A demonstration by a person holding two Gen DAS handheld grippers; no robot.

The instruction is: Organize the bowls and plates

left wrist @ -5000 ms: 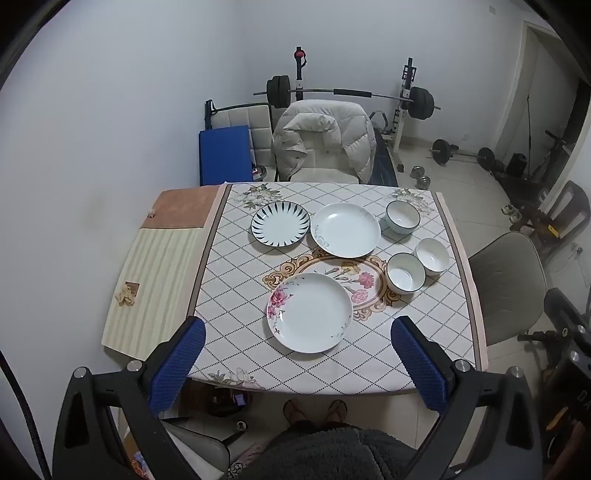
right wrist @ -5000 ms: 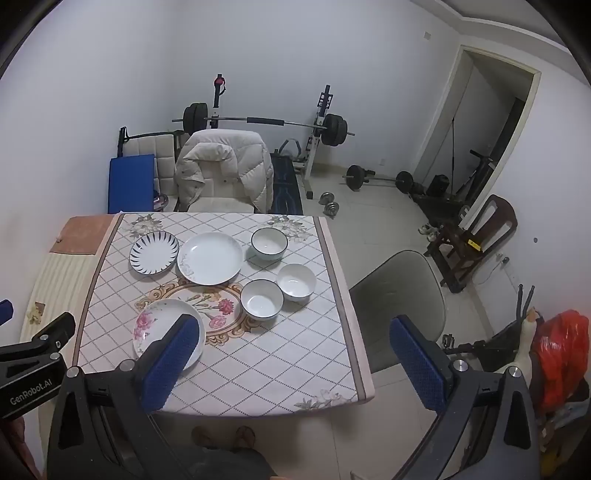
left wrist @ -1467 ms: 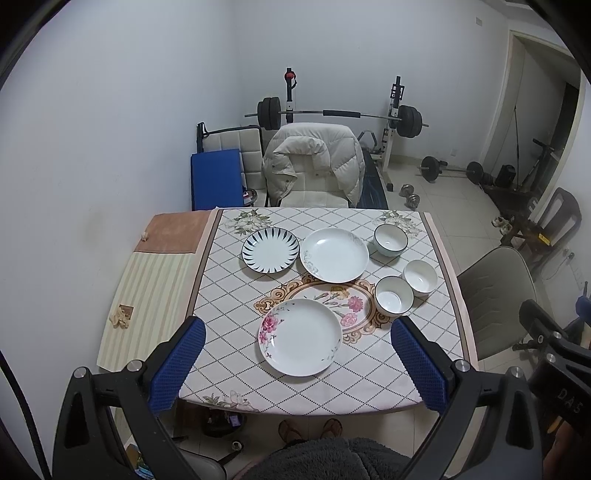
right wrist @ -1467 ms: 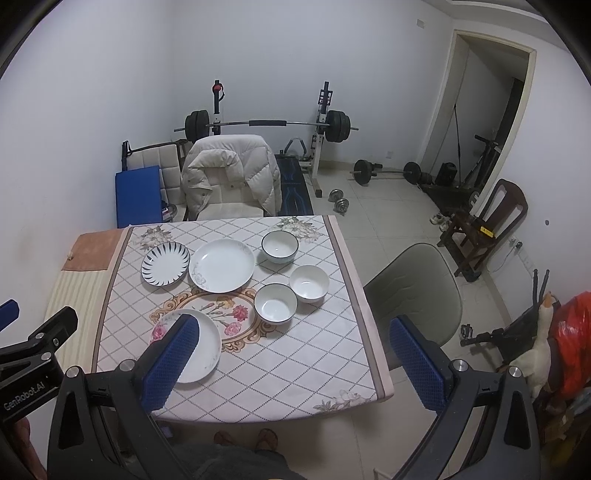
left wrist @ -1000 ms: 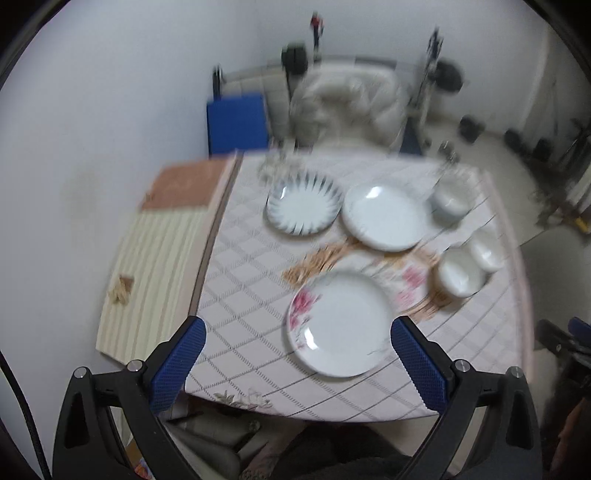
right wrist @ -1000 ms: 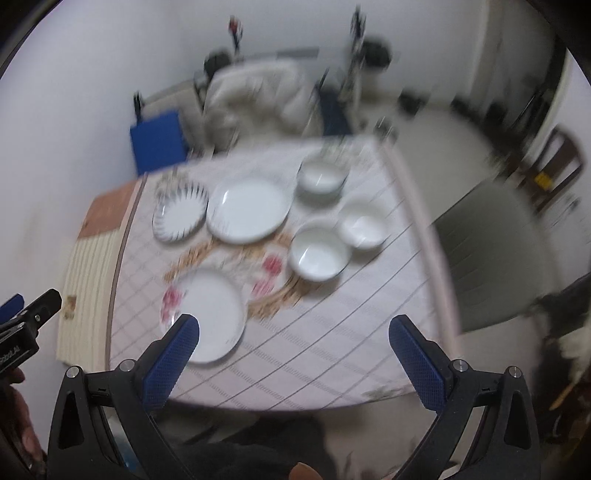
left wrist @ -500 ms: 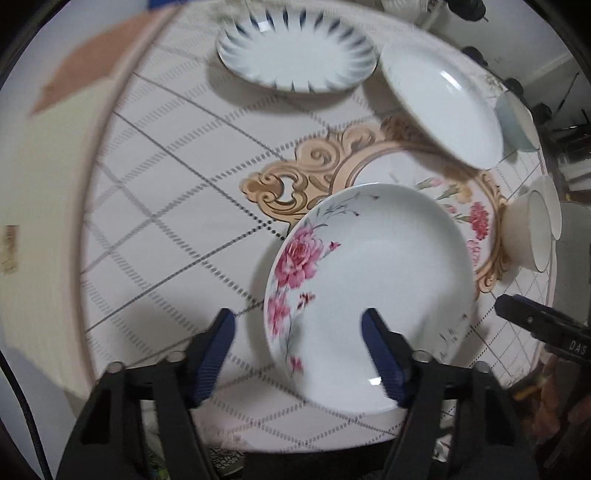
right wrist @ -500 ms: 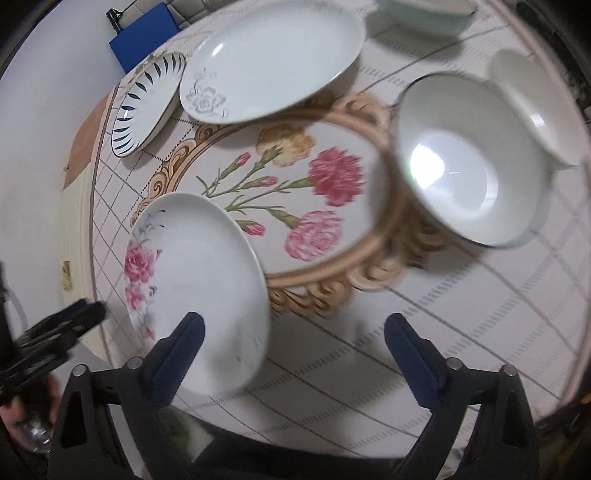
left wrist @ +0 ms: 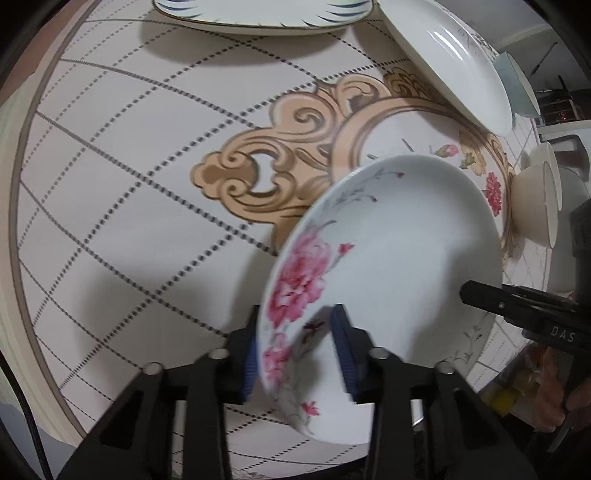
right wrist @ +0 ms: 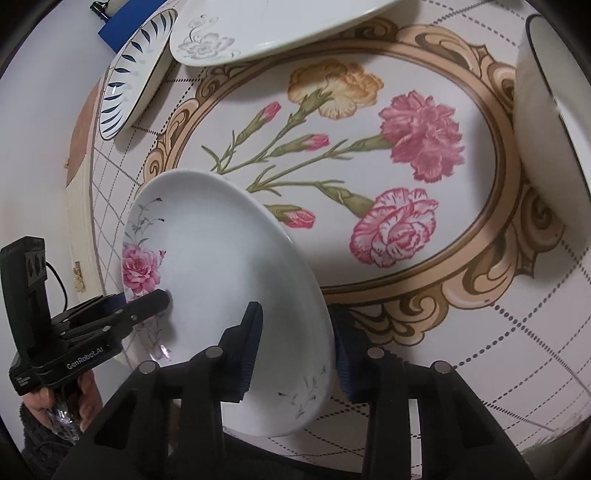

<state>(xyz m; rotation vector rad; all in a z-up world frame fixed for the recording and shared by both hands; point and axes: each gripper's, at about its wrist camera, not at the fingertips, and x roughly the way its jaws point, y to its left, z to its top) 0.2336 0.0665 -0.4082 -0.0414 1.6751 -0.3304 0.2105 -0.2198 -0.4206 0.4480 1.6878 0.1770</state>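
Observation:
A white plate with pink flowers (left wrist: 388, 266) sits at the near edge of the table; it also shows in the right wrist view (right wrist: 221, 295). My left gripper (left wrist: 295, 347) is shut on its left rim. My right gripper (right wrist: 295, 339) is shut on its right rim. The plate looks tilted, lifted off the cloth. A blue-striped plate (left wrist: 258, 14) and a plain white plate (left wrist: 450, 62) lie farther back. White bowls (left wrist: 535, 206) stand to the right; one bowl (right wrist: 550, 129) fills the right wrist view's right edge.
The tablecloth (right wrist: 369, 166) has a flower medallion in the middle and a diamond grid around it. The table's near edge (left wrist: 258, 443) runs just below the grippers. A striped mat (right wrist: 79, 206) lies at the left side.
Both grippers came down from high above the table to the flowered plate and closed on its opposite rims. The plate has tilted up from the cloth.

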